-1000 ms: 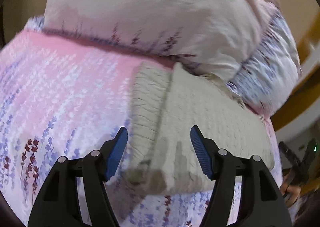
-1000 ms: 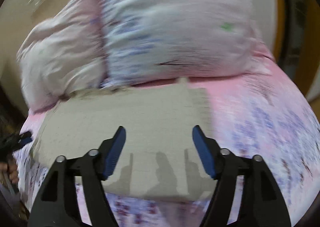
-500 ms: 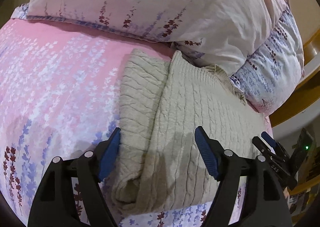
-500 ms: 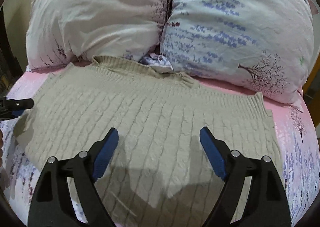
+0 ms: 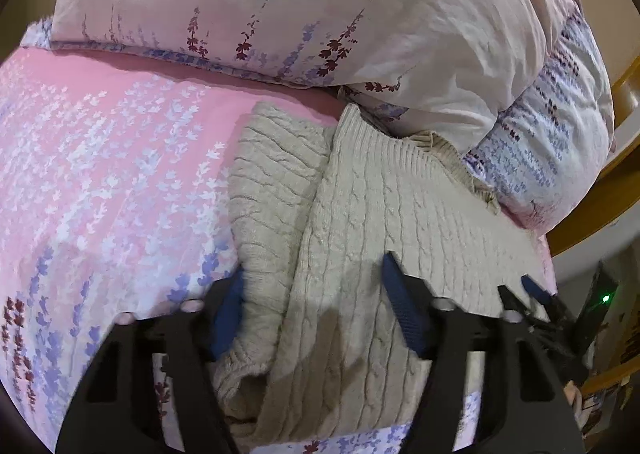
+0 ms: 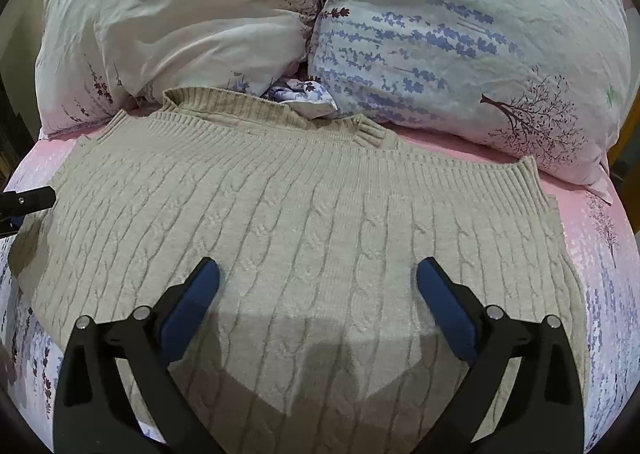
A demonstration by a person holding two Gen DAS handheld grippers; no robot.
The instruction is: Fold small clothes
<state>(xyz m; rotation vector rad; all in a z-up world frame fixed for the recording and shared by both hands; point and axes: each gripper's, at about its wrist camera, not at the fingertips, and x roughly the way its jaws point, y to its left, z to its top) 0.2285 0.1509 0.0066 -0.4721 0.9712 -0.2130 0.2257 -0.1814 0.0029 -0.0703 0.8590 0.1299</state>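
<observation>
A beige cable-knit sweater (image 6: 320, 214) lies flat on the pink flowered bed sheet (image 6: 592, 238), its neck toward the pillows. In the left wrist view the sweater (image 5: 380, 222) has its left part folded over, a bunched sleeve (image 5: 272, 190) beside it. My left gripper (image 5: 316, 302) is open, low over the sweater's folded left edge. My right gripper (image 6: 318, 286) is open and empty, just above the sweater's middle. The right gripper also shows in the left wrist view (image 5: 536, 298) at the sweater's right side.
Two large flowered pillows (image 6: 180, 22) (image 6: 472, 38) lie against the head of the bed, touching the sweater's neck. A wooden bed frame (image 5: 592, 206) runs along the right. The pink sheet (image 5: 100, 182) extends left of the sweater.
Both grippers have come down closer to the sweater and steadied. The left one moved in over the folded left edge; the right one turned to face the pillows.
</observation>
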